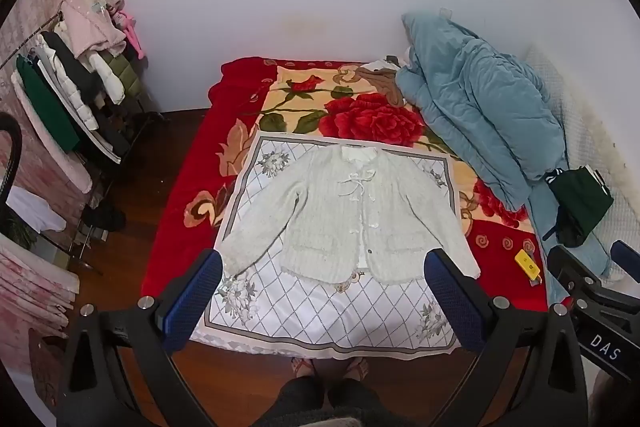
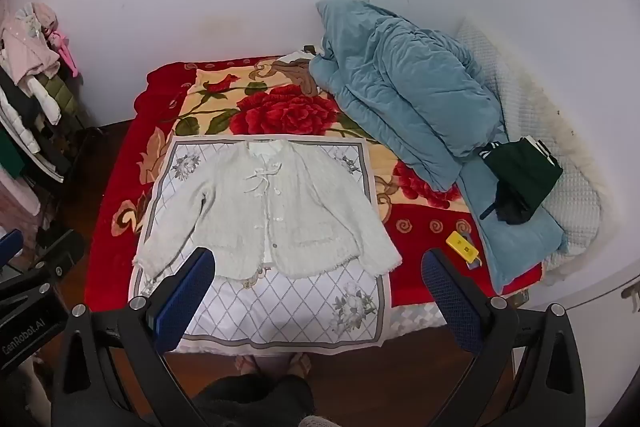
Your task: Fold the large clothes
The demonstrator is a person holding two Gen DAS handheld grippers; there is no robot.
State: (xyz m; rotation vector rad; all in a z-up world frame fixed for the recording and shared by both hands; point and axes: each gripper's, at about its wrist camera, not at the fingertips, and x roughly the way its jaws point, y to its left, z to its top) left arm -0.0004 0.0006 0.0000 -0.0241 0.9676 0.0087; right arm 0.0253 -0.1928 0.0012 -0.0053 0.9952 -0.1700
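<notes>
Both claws, left claw (image 1: 324,291) and right claw (image 2: 318,287), gape empty above the white cardigan (image 1: 352,215).

The cardigan (image 1: 352,211) is fuzzy, nubbly white knit. Under it a smooth, faintly shiny printed cloth (image 1: 320,311) covers a plush red blanket (image 1: 180,183). The blue quilt (image 1: 472,107) looks soft and matt. The floor (image 1: 240,375) is glossy dark wood.
</notes>
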